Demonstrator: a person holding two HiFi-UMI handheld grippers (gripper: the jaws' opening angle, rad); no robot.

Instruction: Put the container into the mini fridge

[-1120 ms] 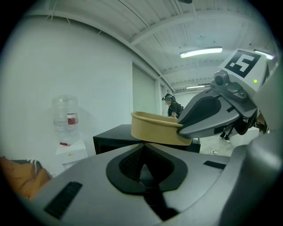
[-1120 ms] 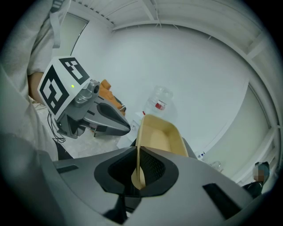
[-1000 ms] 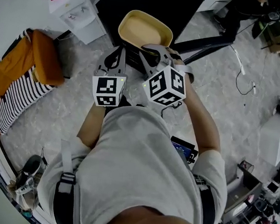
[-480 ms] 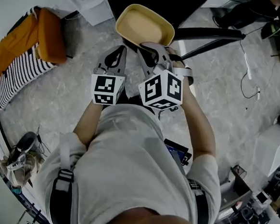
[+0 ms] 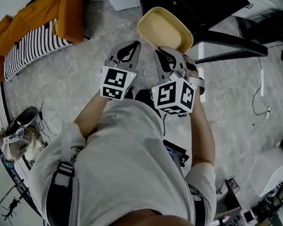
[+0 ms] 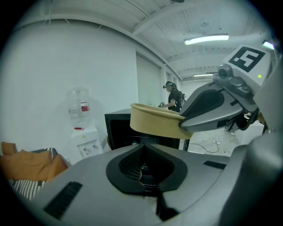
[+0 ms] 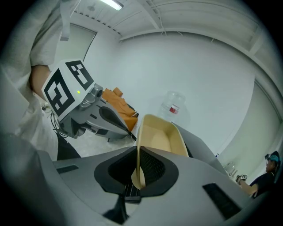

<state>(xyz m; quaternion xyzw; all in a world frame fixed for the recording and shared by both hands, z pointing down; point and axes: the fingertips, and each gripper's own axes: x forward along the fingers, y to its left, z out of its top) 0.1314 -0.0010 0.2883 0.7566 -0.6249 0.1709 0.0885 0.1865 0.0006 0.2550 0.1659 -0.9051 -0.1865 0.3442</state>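
Along the floor's left edge lies an orange cushion (image 5: 71,12), no part of the job. Next comes the left gripper (image 6: 142,172), its claw pressed together on nothing, just beside the container. The container (image 5: 163,29), a shallow cream tub, is up in the air, off the floor, with its near rim pinched by the right gripper (image 7: 138,174). Beyond it stands the black mini fridge (image 6: 119,130). The pick-up looks done and the tub is being carried. What seems left is reaching the fridge, setting the tub inside and letting go. Whether the fridge door is open I cannot tell.
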